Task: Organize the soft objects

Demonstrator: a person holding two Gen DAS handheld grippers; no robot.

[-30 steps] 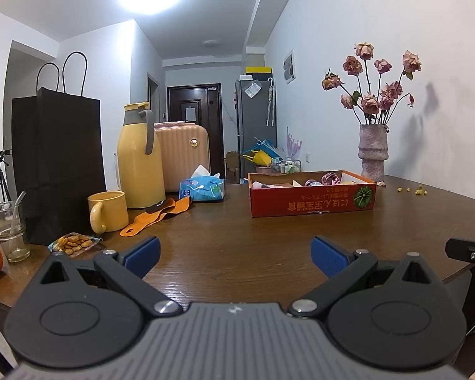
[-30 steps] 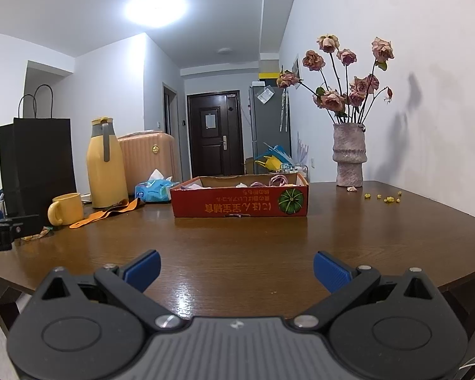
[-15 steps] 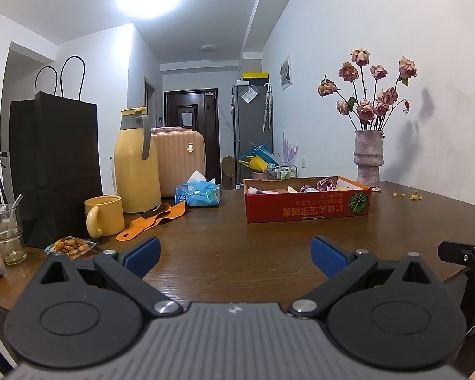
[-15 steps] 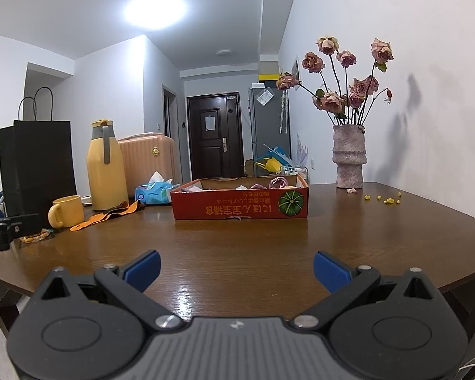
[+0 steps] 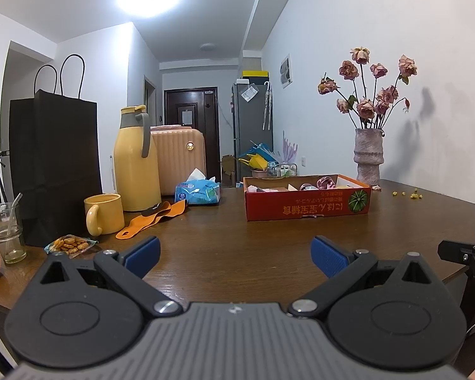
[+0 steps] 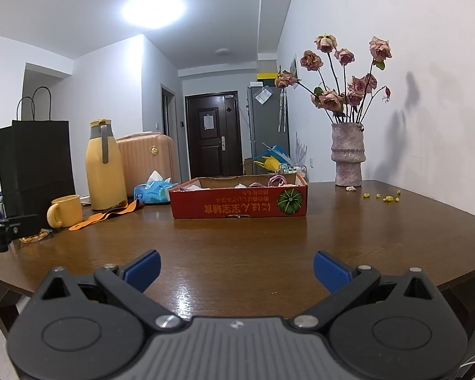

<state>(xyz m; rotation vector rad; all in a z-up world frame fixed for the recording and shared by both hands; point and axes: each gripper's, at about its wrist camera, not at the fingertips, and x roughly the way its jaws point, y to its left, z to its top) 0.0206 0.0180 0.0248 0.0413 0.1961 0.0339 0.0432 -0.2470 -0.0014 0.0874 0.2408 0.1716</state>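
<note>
We see both tools low over the near edge of the brown bench (image 5: 231, 240). Left hand-held gripper (image 5: 236, 255): blue pads spread wide, nothing between them. Right hand-held gripper (image 6: 237, 269): same, wide apart and empty, over bare wood.

The red cardboard box (image 6: 239, 204) sits mid-bench, well apart from both, long axis running left-right, its long printed side facing us with the print upside down. Soft pink and white items (image 5: 324, 183) lie inside, toward its right half; we can't tell what each is.

An orange strip of soft material (image 5: 155, 220) lies flat on the left side of the bench, long axis running from near-left to far-right, near end by the yellow mug (image 5: 104, 213), far end by the blue tissue pack (image 5: 198, 191). A yellow thermos (image 5: 136, 161) stands upright behind it. A vase of dried roses (image 6: 346, 158) stands at the far right.
</note>
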